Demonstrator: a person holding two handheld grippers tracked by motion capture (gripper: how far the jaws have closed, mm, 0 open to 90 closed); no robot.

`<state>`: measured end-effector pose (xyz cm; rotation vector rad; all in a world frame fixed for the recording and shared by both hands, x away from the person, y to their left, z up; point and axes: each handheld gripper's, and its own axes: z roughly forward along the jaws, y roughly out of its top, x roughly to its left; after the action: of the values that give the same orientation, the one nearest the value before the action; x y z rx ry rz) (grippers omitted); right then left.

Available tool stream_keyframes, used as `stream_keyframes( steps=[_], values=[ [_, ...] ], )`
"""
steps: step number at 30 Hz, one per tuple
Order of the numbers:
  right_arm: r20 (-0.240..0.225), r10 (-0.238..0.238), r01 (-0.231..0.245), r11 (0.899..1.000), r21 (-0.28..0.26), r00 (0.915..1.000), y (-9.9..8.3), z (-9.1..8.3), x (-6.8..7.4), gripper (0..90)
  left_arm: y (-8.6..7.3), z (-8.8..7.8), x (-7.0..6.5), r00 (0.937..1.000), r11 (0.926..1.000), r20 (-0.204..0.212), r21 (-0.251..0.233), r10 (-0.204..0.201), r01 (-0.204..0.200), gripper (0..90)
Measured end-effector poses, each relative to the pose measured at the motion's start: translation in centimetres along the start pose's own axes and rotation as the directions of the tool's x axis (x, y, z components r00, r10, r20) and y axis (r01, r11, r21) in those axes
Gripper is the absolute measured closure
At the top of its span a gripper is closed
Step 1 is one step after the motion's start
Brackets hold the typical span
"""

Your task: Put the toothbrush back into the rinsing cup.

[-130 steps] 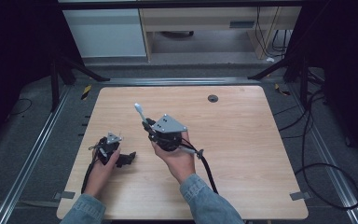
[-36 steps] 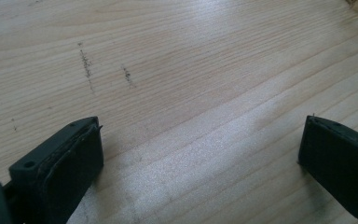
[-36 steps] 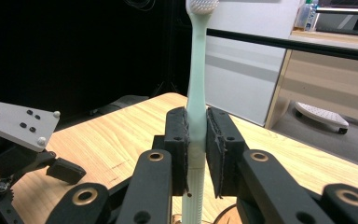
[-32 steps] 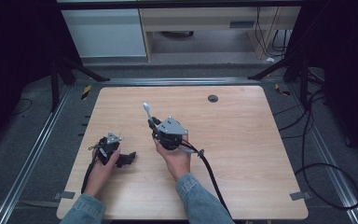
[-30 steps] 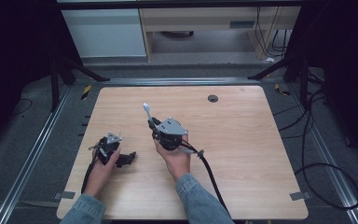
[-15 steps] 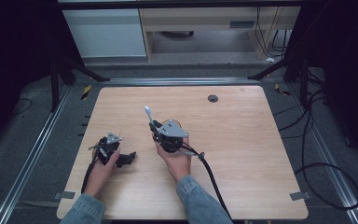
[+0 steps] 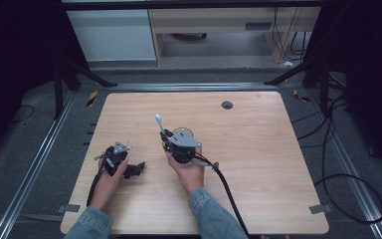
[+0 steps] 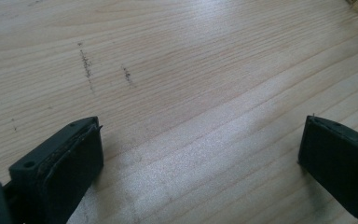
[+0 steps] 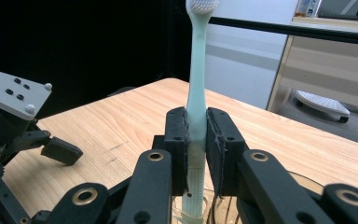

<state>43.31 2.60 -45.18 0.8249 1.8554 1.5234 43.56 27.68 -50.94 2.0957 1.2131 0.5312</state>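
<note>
A pale wooden table [image 7: 278, 164] stands on grey floor [image 7: 45, 164] between metal rails [image 7: 27, 186]. Behind it are white cabinets [image 7: 112, 35]; black cables [image 7: 338, 149] trail right.

A light wooden table [image 7: 278, 169] is carrying a clear glass cup [image 7: 183, 133] near its centre and showing a dark grommet [image 7: 227, 104] toward one o'clock.

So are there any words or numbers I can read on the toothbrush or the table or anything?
No readable text anywhere.
toothbrush: plain pale green handle, no brand showing.
table: bare wood with a few dark scuff marks, no writing.
right gripper and left gripper: black jaws, no labels.
Upper right corner of the right gripper view: something that may be a label, too small and blurred to read.
</note>
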Motion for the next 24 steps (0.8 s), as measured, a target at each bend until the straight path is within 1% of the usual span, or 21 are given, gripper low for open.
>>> stream_keyframes(
  steps=[7,24],
  values=[
    [0.003,0.006,-0.006,1.000,0.008,1.0000,-0.51,-0.01,-0.16,79.1,0.00,0.00,-0.01,1.0000,1.0000,0.000,0.000,-0.001,0.001,0.0],
    [0.002,0.017,-0.017,1.000,0.002,0.9998,-0.85,0.23,-0.15,79.0,0.00,0.00,0.00,1.0000,1.0000,0.000,0.000,0.000,0.000,0.0]
  ],
)
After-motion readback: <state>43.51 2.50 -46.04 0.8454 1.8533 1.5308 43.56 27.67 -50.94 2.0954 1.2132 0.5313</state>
